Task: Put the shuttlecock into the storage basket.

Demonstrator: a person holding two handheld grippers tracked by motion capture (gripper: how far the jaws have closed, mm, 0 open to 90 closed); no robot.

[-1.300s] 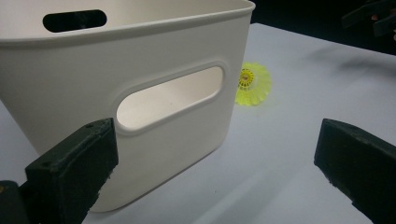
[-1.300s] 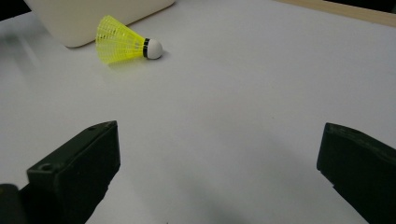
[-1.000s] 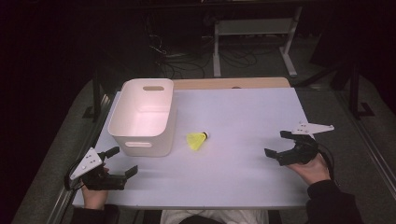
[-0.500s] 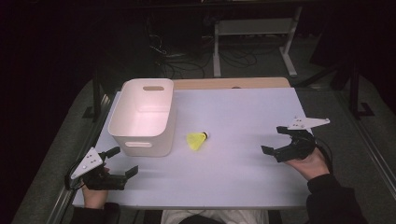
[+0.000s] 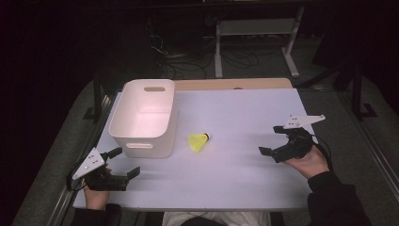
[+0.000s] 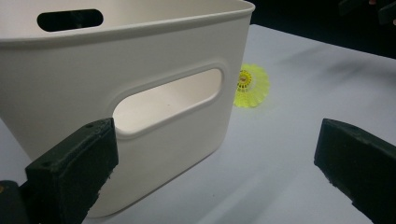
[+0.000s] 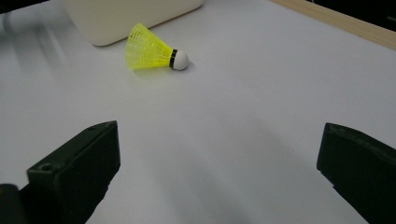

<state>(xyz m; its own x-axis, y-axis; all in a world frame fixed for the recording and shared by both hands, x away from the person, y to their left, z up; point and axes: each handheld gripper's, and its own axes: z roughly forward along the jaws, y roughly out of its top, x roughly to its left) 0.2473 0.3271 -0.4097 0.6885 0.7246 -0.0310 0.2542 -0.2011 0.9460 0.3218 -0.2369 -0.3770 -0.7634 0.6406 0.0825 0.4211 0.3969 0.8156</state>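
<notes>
A yellow shuttlecock (image 5: 199, 141) with a white cork tip lies on its side on the white table (image 5: 235, 113), just right of a white plastic bin (image 5: 146, 117). It also shows beyond the bin's corner as the shuttlecock (image 6: 252, 85) and up close as the shuttlecock (image 7: 154, 50). My left gripper (image 5: 123, 162) rests open at the table's near left corner, facing the bin (image 6: 140, 93). My right gripper (image 5: 271, 139) is open at the right, its jaws pointing left toward the shuttlecock, nothing between them.
The bin (image 7: 130, 14) is empty and has handle slots. A wooden strip (image 5: 230, 84) runs along the table's far edge. Beyond it the floor is dark, with cables and a metal frame (image 5: 254, 37).
My right gripper has moved left and a little toward the shuttlecock. The left gripper and the shuttlecock have stayed put.
</notes>
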